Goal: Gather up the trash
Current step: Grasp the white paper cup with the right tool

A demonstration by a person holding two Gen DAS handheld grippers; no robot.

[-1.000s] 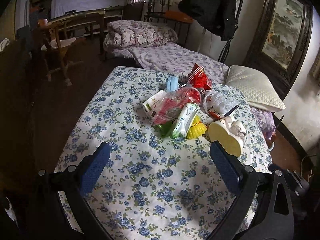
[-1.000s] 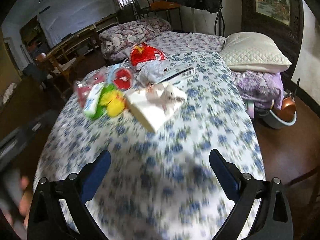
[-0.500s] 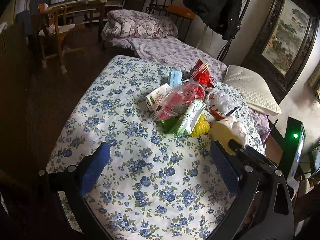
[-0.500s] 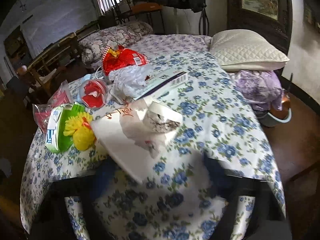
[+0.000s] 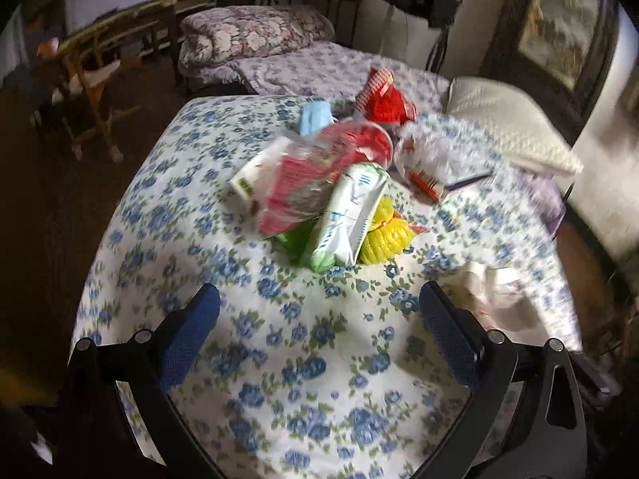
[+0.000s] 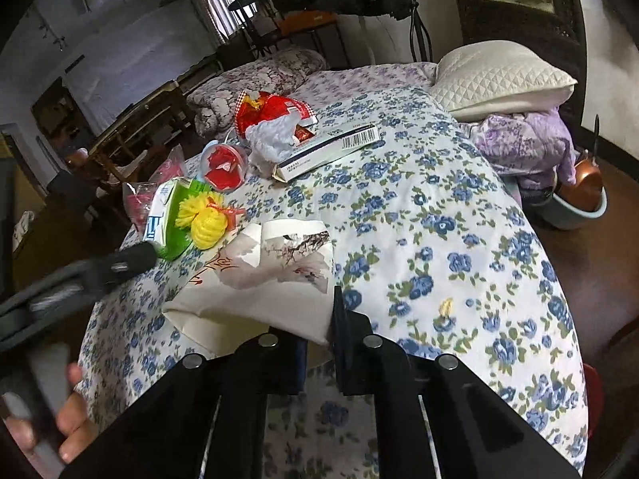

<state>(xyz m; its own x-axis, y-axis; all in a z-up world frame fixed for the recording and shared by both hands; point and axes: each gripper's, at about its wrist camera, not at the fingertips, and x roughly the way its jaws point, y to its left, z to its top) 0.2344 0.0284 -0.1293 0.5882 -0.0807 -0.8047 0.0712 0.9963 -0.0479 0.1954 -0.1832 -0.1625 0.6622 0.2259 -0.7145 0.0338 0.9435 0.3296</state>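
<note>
The right tongs (image 6: 319,339), low in the frame, have just closed on the cream bag's (image 6: 255,303) near edge, readying it for trash (image 6: 223,167) heaped upper left; the left tongs (image 5: 319,327) gape empty.

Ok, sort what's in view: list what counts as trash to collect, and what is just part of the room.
For the job:
- cream paper bag, right hand-held gripper shut on its edge
- red snack bag
- crumpled clear plastic
- flat white box
- green-white packet
- yellow mesh ball

Just lying about:
- white pillow
- folded quilt
- framed painting
</note>
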